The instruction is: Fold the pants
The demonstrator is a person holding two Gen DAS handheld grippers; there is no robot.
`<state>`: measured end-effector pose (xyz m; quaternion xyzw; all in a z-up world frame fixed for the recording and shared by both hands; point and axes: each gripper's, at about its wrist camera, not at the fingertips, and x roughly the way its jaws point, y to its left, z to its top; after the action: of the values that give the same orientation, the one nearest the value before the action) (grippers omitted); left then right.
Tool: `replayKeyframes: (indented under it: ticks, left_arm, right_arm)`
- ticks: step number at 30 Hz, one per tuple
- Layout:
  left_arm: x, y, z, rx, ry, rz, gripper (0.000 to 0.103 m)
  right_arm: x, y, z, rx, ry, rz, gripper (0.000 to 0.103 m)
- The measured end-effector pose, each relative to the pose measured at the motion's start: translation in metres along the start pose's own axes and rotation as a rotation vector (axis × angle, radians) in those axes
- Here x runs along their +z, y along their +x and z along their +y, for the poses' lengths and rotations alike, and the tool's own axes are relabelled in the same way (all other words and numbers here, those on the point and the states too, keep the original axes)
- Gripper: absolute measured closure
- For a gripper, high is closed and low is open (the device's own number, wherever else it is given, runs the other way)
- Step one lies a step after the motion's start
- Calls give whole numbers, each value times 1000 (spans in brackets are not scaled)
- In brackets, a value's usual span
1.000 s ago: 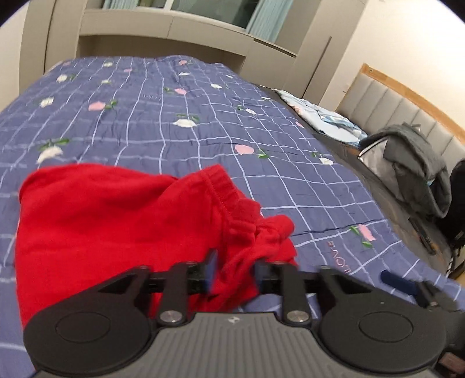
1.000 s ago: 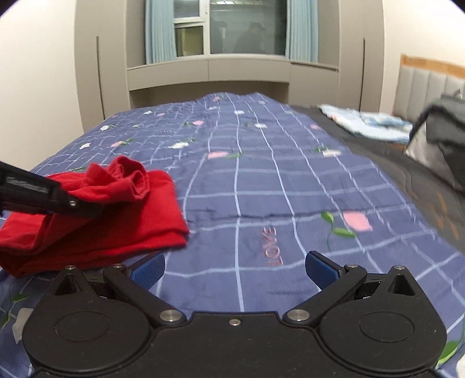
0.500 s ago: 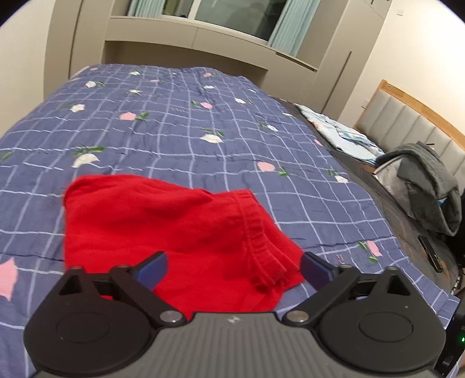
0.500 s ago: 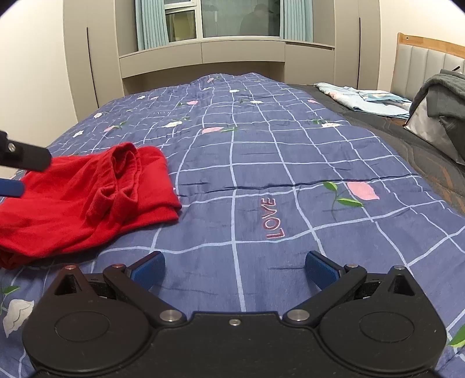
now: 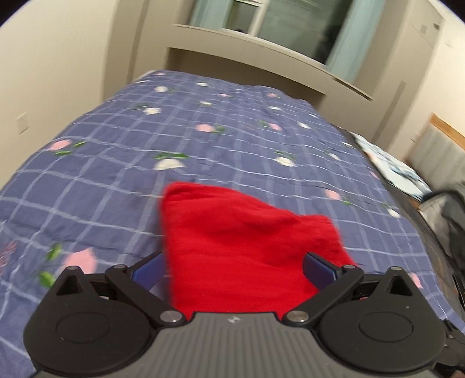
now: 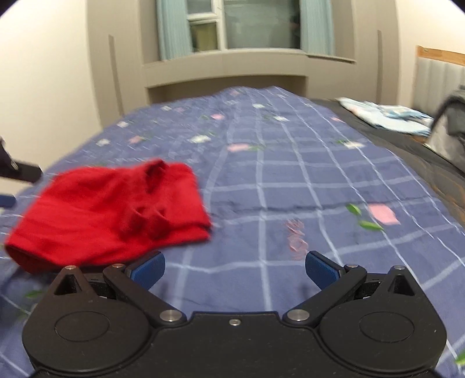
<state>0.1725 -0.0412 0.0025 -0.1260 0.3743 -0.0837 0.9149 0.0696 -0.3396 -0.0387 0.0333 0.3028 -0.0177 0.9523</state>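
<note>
Red pants lie folded in a compact bundle on the blue checked bedspread. My left gripper hovers over the near edge of the bundle, jaws wide open, blue pads clear of the cloth. In the right wrist view the red pants lie to the left, with the bunched waistband on top. My right gripper stands open over bare bedspread, to the right of the pants. A dark part of the left gripper shows at the far left edge.
A light blue folded cloth lies at the far right of the bed. A grey jacket rests against the padded headboard. Built-in cabinets and a window close the far end; a wall runs along the left.
My left gripper let go of the red pants, opened wide and pulled back and up. The pants dropped flat onto the bed. My right gripper stayed open and nearly still.
</note>
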Motion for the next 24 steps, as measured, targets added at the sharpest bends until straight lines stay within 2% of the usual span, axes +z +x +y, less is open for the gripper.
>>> replayKeyframes:
  ticks: [4,7,11,14,17,21,23,24]
  left_arm:
    - [-1,6,27,50,-64,29,0]
    - [-9,13,42,59,-100,60,0]
    - [-21,28,48,77,-109,142,1]
    - [-28,30,50,69,-98,169,1]
    - [-29,33,46,78,-71,179,1]
    - [-32,33,42,83,-54,184,1]
    - [-32,33,42,84,-52,183,1]
    - [-32,33,42,85,-52,183,1]
  right_arm:
    - [16,6,10,138,-28,-13,0]
    - [29,20,21,219,-35,5,0]
    - [48,44,32,322,-16,30,1]
    - [58,66,40,334,-11,64,5]
    - [58,81,47,314,-11,111,16]
    - [50,81,52,284,-4,116,25]
    - [45,76,51,273,9,122,34]
    - [42,74,50,261,15,123,42]
